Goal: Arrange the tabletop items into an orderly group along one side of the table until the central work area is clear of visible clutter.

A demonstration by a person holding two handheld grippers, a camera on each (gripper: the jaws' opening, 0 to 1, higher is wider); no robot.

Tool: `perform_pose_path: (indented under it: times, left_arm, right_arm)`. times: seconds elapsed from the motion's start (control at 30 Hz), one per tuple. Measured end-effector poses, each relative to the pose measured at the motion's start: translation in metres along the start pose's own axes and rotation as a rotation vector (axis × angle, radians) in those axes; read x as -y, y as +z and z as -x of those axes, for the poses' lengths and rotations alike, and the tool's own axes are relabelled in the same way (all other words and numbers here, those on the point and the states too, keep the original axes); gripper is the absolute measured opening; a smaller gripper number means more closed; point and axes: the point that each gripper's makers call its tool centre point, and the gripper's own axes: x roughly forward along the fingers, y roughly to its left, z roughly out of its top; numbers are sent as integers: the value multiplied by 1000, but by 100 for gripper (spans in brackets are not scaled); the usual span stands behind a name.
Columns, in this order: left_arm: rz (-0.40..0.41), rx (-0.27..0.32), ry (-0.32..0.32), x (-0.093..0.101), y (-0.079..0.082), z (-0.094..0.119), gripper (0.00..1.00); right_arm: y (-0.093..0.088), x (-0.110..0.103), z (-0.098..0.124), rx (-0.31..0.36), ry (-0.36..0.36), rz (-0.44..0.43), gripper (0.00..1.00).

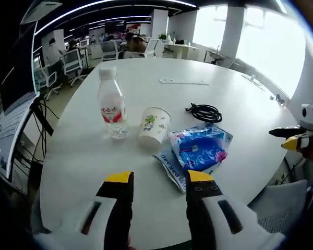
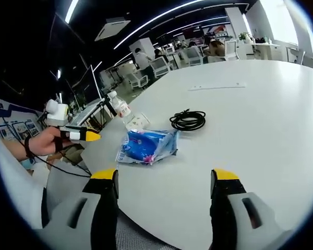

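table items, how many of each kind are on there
water bottle: 1
paper cup: 1
blue packet: 1
flat printed packet under it: 1
coiled black cable: 1
white strip at the far side: 1
Total: 6

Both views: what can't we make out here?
- Water bottle: label text too small; in the right gripper view the left gripper partly hides it.
- Paper cup: contents unseen, rim angled away.
- Blue packets: print blurred; lower packet covered by the upper.
- Cable: ends not distinguishable.
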Motion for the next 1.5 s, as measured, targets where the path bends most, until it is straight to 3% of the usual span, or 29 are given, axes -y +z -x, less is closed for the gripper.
perform_pose_path:
  times: [0.5, 1.5]
  left_arm:
    - [-64, -1, -35, 6, 27, -27, 38]
    - [-82, -20, -42, -6, 54, -92, 38]
  right_arm:
    - [2, 2, 3, 4, -18, -11, 71]
    - [-10, 0, 9, -48, -43, -25, 71]
